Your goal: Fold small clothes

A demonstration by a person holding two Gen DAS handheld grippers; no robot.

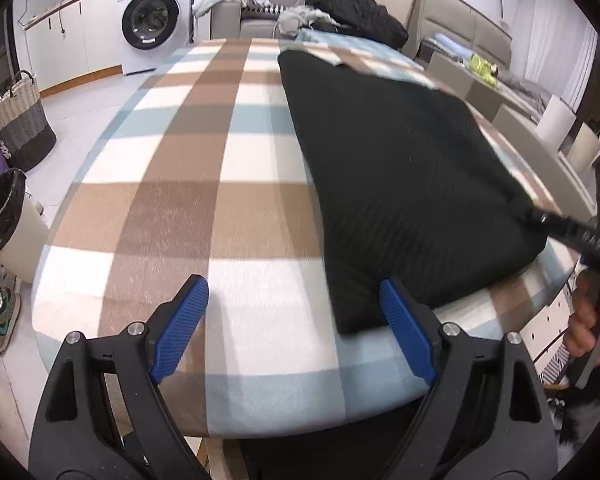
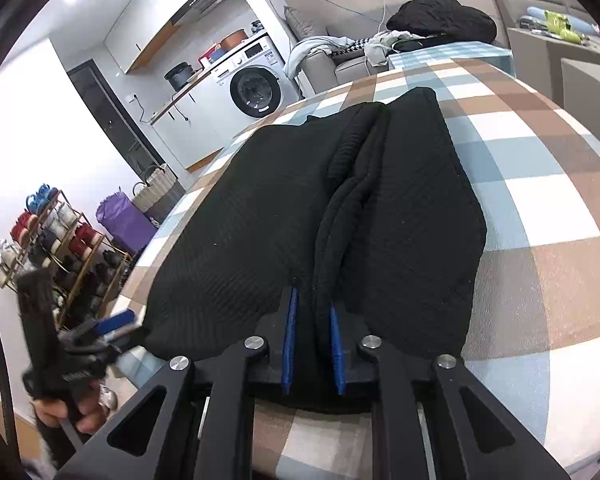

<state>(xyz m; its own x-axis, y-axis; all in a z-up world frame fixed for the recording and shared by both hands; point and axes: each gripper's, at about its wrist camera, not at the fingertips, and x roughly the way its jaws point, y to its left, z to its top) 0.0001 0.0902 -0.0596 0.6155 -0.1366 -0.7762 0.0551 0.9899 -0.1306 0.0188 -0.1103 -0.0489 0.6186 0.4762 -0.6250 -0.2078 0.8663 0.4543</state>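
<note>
Fabric is bunched between the blue pads of the right gripper (image 2: 314,336), which pinches a raised ridge of the black garment (image 2: 300,208) at its near edge, pointing down and forward across the checked tablecloth (image 2: 540,208). The garment lies flat otherwise, running from the pinch toward 12 o'clock in the right wrist view, with bare cloth open from 1 to 4 o'clock. The left gripper (image 1: 294,312) hangs over the table's near edge with its jaws spread wide and nothing between them; its right-hand pad sits just beside the garment's near corner at 5 o'clock, perhaps touching it, though blur makes that hard to tell. Bare tablecloth stretches from 9 to 12 o'clock in the left wrist view. A hand (image 2: 72,412) grips the left tool's handle at 8 o'clock in the right wrist view.
</note>
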